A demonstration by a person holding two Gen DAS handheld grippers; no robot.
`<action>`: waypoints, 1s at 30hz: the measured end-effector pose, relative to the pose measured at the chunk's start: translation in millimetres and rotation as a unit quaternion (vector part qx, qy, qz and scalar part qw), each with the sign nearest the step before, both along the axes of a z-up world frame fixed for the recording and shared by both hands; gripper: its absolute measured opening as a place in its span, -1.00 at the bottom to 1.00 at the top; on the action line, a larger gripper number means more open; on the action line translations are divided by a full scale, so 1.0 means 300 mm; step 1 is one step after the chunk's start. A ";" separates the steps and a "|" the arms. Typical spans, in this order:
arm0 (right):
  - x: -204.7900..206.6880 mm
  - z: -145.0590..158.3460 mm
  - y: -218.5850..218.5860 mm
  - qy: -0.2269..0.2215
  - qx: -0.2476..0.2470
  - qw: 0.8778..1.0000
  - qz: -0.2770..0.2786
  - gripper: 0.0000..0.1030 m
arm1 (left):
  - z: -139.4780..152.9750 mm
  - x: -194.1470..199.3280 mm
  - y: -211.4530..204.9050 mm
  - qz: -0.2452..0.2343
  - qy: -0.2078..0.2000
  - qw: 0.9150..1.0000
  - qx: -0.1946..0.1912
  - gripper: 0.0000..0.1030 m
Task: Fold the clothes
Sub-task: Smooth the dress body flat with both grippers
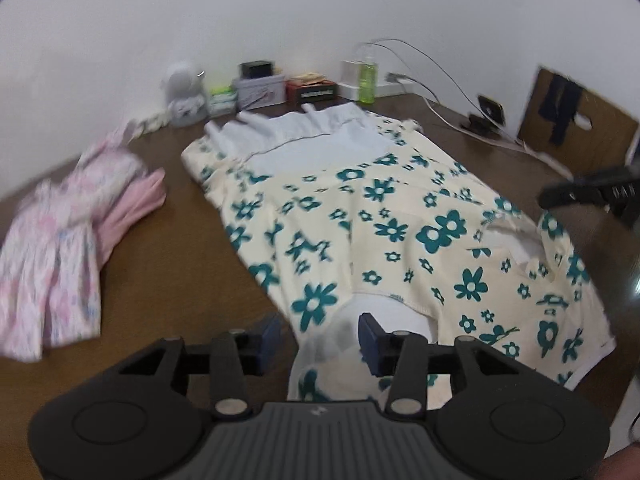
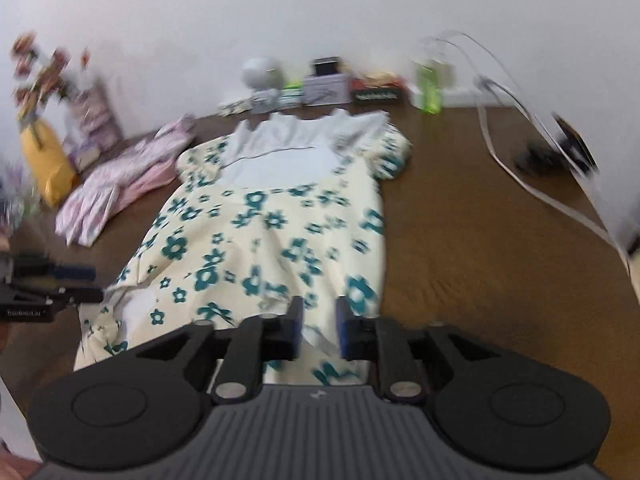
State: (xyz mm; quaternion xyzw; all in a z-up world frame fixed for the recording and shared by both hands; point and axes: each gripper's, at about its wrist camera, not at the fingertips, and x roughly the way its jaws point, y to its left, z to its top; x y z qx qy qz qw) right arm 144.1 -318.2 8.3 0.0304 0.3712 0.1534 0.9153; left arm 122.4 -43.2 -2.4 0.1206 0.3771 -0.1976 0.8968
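Floral dress (image 1: 384, 216) spread flat on brown table (image 1: 168, 264), both grippers at its near hem.

Left gripper (image 1: 320, 330) released, jaws wide apart, over the hem's left corner; cloth lies between and under the fingers, no clamp seen. Right gripper (image 2: 318, 320) parted too, narrower gap, poised over the hem's right side; whether the pads touch cloth cannot be told through blur. Dress white yoke and collar point toward the wall, skirt toward the cameras. Pink clothes (image 1: 68, 236) piled on the table left of the dress, apart from it. Green bottle (image 1: 367, 80) and boxes (image 1: 260, 88) along the wall behind. White cable (image 2: 532, 184) trails on the right.
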 end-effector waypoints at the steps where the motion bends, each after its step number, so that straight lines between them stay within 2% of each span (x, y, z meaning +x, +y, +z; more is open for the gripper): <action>1: 0.016 -0.007 0.031 0.003 -0.018 1.000 0.010 -0.48 | -0.005 0.005 -0.020 -0.007 -0.003 1.000 0.014 -0.19; 5: 0.082 -0.066 0.130 0.027 -0.084 0.995 0.038 -0.42 | -0.045 0.034 -0.061 -0.016 -0.013 0.998 0.067 -0.23; 7: 0.099 -0.101 0.152 0.038 -0.109 0.992 0.042 -0.43 | -0.063 0.048 -0.062 -0.016 -0.016 0.996 0.082 -0.67; 8: 0.095 -0.107 0.154 0.039 -0.118 0.991 0.042 -0.54 | -0.069 0.054 -0.053 -0.016 -0.014 0.996 0.081 -0.94; 9: 0.088 -0.109 0.150 0.031 -0.123 0.991 0.039 -0.88 | -0.072 0.058 -0.042 -0.015 -0.014 0.997 0.080 -0.94; 10: 0.085 -0.106 0.136 0.027 -0.127 0.991 0.031 -0.97 | -0.070 0.060 -0.030 -0.013 -0.016 0.997 0.079 -0.95; 16: 0.083 -0.110 0.069 0.019 -0.150 0.988 -0.001 -0.97 | -0.071 0.068 0.031 0.003 -0.015 0.998 0.067 -0.95; 19: 0.075 -0.111 0.079 0.016 -0.158 0.987 0.007 -0.95 | -0.072 0.069 0.039 0.005 -0.009 0.998 0.061 -0.93; 21: 0.072 -0.100 0.082 0.016 -0.147 0.989 0.016 -0.81 | -0.065 0.069 0.045 0.008 -0.006 0.998 0.054 -0.80; 23: 0.058 -0.084 0.081 0.010 -0.139 0.990 0.020 -0.50 | -0.049 0.062 0.048 0.005 -0.009 0.999 0.042 -0.75; 25: 0.045 -0.065 0.076 0.004 -0.124 0.992 0.022 -0.41 | -0.028 0.054 0.052 0.001 -0.013 1.000 0.023 -0.66; 29: 0.043 -0.029 0.063 -0.007 -0.075 0.997 0.021 -0.39 | 0.020 0.059 0.061 -0.018 -0.024 0.998 -0.049 -0.28; 30: 0.051 -0.022 0.064 -0.012 -0.063 0.998 0.017 -0.39 | 0.028 0.069 0.055 -0.017 -0.028 0.998 -0.061 -0.27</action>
